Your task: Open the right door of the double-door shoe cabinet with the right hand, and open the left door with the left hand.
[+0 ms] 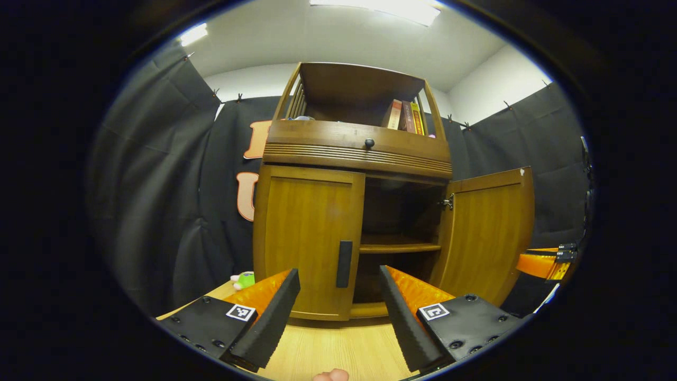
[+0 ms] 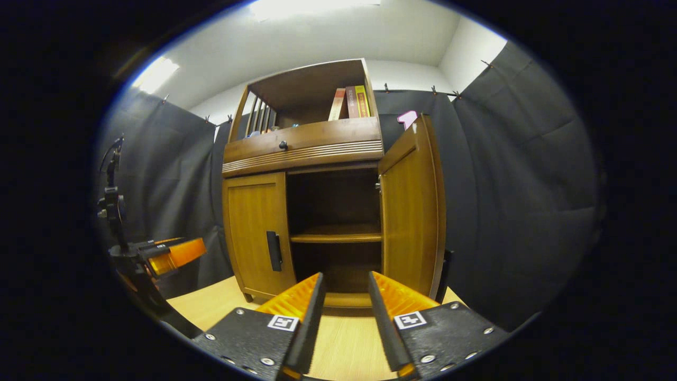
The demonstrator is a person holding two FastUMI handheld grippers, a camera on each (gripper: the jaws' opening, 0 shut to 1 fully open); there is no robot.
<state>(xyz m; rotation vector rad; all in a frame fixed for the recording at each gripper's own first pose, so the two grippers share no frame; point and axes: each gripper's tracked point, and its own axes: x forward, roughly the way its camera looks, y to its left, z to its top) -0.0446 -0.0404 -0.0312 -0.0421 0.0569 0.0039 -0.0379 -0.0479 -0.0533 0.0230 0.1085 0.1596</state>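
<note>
The wooden shoe cabinet (image 1: 357, 153) stands straight ahead on a light wooden tabletop. Its left door (image 1: 309, 238) is closed, with a black vertical handle (image 1: 344, 263) at its inner edge. Its right door (image 1: 486, 233) is swung wide open, showing the dark inside. My left gripper (image 1: 338, 275) is open and empty, a short way in front of the left door's handle. In the right gripper view the open right door (image 2: 412, 211) stands edge-on just right of my right gripper (image 2: 345, 278), which is open, holds nothing and faces the cabinet's open half. The left door (image 2: 256, 233) there is shut.
An inner shelf (image 1: 399, 244) crosses the open compartment. Above sit a drawer with a round knob (image 1: 369, 143) and several books (image 1: 404, 115). A green plush toy (image 1: 244, 279) lies left of the cabinet. The other gripper (image 1: 545, 263) hangs at the right; black cloth surrounds the tabletop (image 1: 338, 349).
</note>
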